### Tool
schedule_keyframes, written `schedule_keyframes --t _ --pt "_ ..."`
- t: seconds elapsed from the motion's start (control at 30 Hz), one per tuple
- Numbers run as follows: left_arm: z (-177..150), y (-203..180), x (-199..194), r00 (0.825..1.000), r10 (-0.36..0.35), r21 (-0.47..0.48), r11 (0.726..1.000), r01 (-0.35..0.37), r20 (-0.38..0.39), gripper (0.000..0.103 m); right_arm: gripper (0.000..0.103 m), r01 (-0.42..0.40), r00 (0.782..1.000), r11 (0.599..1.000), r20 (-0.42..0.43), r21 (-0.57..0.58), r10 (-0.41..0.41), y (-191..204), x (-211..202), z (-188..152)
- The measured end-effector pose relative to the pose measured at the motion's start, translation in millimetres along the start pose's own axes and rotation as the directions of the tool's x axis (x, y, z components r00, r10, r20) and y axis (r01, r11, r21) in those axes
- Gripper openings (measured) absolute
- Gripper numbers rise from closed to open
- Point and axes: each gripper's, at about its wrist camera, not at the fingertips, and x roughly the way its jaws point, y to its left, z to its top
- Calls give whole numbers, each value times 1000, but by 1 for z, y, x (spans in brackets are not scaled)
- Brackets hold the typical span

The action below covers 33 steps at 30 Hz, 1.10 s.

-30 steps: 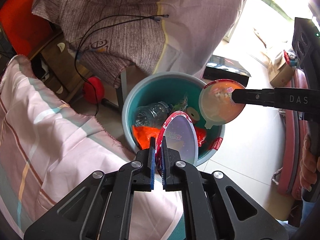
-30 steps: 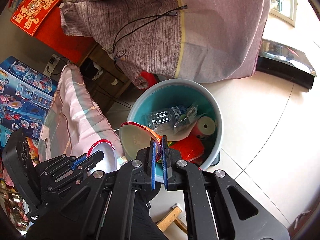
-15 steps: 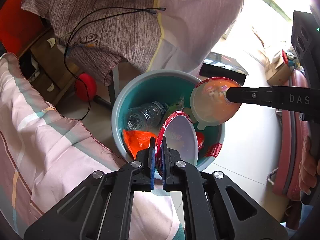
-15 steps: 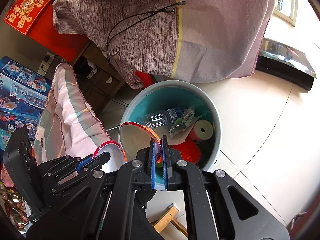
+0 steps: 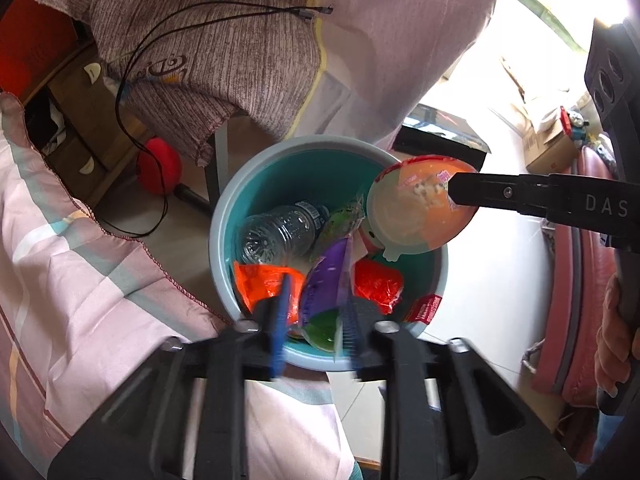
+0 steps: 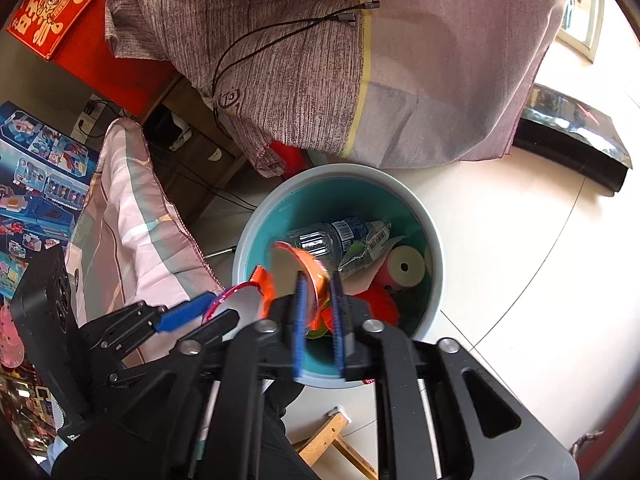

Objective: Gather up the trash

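Observation:
A teal bin (image 5: 240,216) stands on the floor below both grippers and holds a clear bottle (image 5: 280,232), orange and red wrappers and a paper roll (image 6: 404,268). My left gripper (image 5: 314,324) hangs over its near rim with jaws opening. A purple and green lid (image 5: 324,292) sits edge-on, loose between the pads, above the bin. My right gripper (image 6: 318,316) also has jaws opening. The orange-rimmed lid (image 6: 304,268) tilts in the gap, free of the pads. In the left wrist view that lid (image 5: 416,212) is over the bin's far right rim at the right gripper's tip (image 5: 454,196).
Pink striped bedding (image 5: 80,272) lies left of the bin. A purple-grey cloth (image 5: 256,48) with a black cable hangs behind it. A red object (image 5: 158,166) and a black box (image 5: 440,136) are on the floor. A hand (image 5: 616,320) grips the right handle. A wooden piece (image 6: 336,432) lies nearby.
Both grippers' jaws have parted. The left lid has turned edge-on and slipped down between the fingers. The orange lid has tilted in the right jaws. The left gripper sank nearer the bin.

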Motion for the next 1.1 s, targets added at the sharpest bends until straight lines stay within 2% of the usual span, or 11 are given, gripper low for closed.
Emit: schedule_keyframes --t 0.03,0.07,0.1,0.13,0.37,0.47,0.6,0.67,0.83,1.0,1.1 --pt "0 0 -1 1000 10 -2 1000 -10 7 56 57 0 1000 1000 0 -5 0 1 0 0" --pt "0 1 -2 1000 19 -6 1000 -19 15 78 65 6 1000 1000 12 -5 -6 2 -2 0" --pt "0 2 -3 999 42 -22 999 -42 19 94 65 18 999 1000 33 -10 -17 3 -5 0" --pt "0 2 -6 998 55 -26 998 -54 34 97 68 21 999 1000 37 -12 -20 3 -6 0" --pt "-5 9 -15 998 62 -62 996 -60 20 99 86 5 999 1000 34 -3 -5 5 -13 -3" --pt "-12 10 -23 997 71 -82 994 -70 20 99 89 13 999 1000 32 -25 -12 11 -17 -9" --pt "-23 12 -37 992 122 -107 987 -119 27 99 96 20 999 997 39 -72 -17 22 -26 -18" --pt "-32 15 -46 986 163 -125 980 -157 33 99 96 28 999 994 46 -102 -24 27 -30 -23" --pt "-52 21 -76 976 205 -183 965 -189 69 99 96 62 997 983 47 -174 -55 44 -40 -42" --pt "-77 18 -102 960 266 -196 949 -245 90 99 96 16 998 973 66 -232 -1 59 -54 -64" --pt "-92 21 -117 957 276 -219 943 -251 92 99 96 37 996 963 90 -266 -13 69 -63 -73"
